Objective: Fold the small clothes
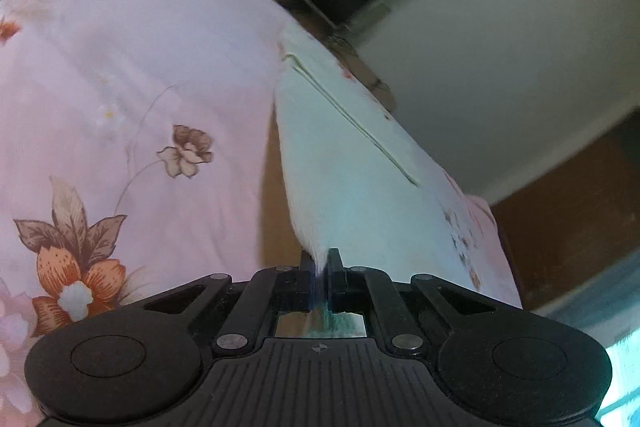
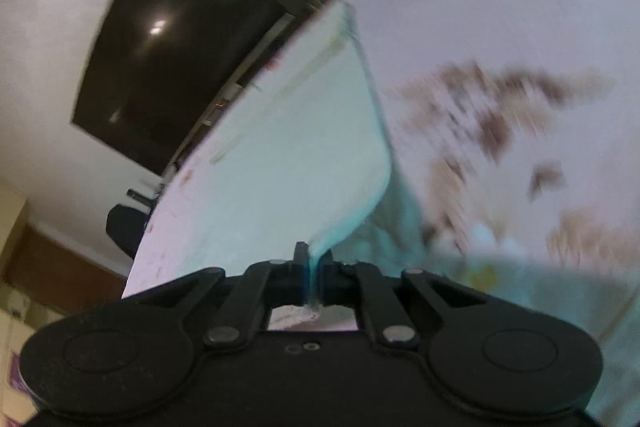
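Left wrist view: left tongs (image 1: 319, 263) pinch the pale garment (image 1: 344, 155), stretching up-centre over the floral bedsheet (image 1: 120, 75); right wrist view: right tongs (image 2: 314, 259) clamp another edge at lower centre—soft, light, limp cloth, best held by its edges.

A floral bedsheet (image 1: 120, 67) lies open left of the pale garment (image 1: 340, 147), while a dark wall-mounted screen (image 2: 168, 59) looms beyond the bed's edge.
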